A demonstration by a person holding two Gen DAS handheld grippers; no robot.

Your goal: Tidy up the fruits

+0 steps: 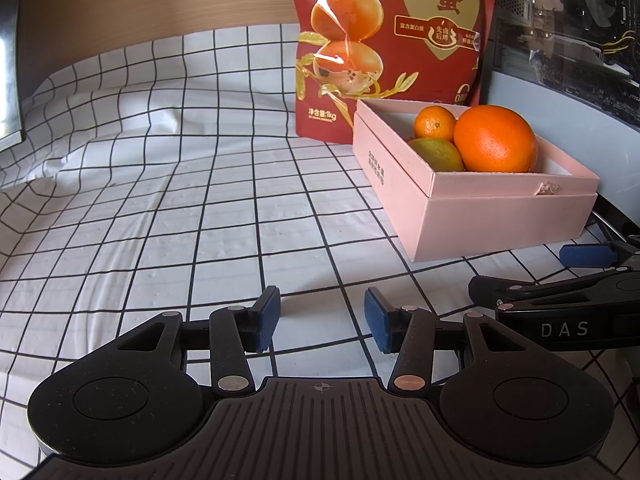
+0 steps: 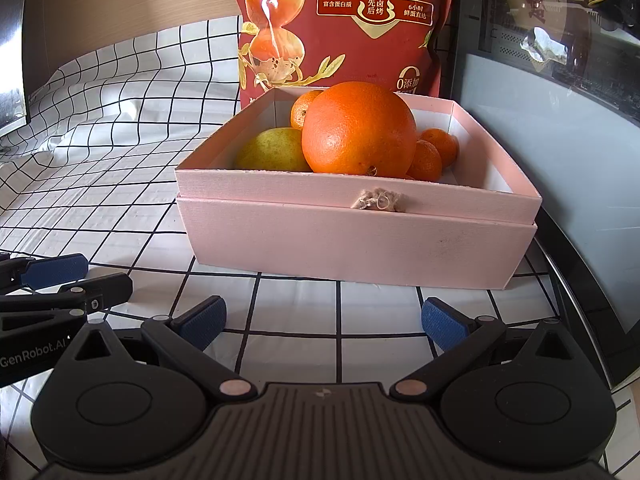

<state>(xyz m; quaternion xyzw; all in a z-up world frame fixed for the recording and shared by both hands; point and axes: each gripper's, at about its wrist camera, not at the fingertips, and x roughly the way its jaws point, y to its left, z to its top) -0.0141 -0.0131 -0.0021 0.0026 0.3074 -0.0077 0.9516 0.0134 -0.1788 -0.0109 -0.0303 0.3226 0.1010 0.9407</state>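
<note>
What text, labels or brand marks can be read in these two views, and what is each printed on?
"DAS": right gripper body, left wrist view.
"GenRobot.AI": left gripper body, right wrist view.
"鹑蛋", "富含蛋白质", "先卤后烤", "净含量:1kg": red bag.
"6小时 鲜蛋直达", "0添加": same bag, right wrist view.
Pink box: a column of small characters on its side, too small to read.

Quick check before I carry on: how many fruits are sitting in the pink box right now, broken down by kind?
Large orange: 1
Small mandarins: 3
Yellow-green pear: 1
Total in the pink box: 5 fruits visible. More could be hidden behind the large orange. No fruit shows on the checked cloth outside the box.
</note>
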